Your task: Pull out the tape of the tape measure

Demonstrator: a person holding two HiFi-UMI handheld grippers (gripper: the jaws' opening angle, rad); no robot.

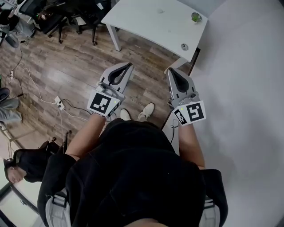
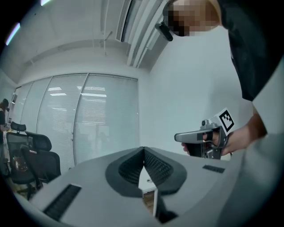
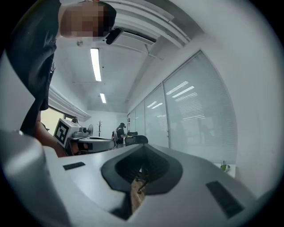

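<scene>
In the head view I hold both grippers level in front of my body, above the wooden floor. The left gripper (image 1: 128, 66) and the right gripper (image 1: 172, 71) are shut, jaws pressed together with nothing between them. Each gripper view shows the same: left gripper (image 2: 143, 150), right gripper (image 3: 143, 156). The right gripper (image 2: 204, 137) shows in a hand in the left gripper view, and the left gripper (image 3: 82, 141) shows in the right gripper view. A small round grey object (image 1: 184, 46) lies on the white table (image 1: 151, 22) ahead; I cannot tell whether it is the tape measure.
A small green plant (image 1: 196, 17) stands near the table's far corner. A white wall (image 1: 248, 88) runs along the right. Office chairs (image 1: 66, 13) stand at the top left. Cables and a power strip (image 1: 57, 101) lie on the floor to the left.
</scene>
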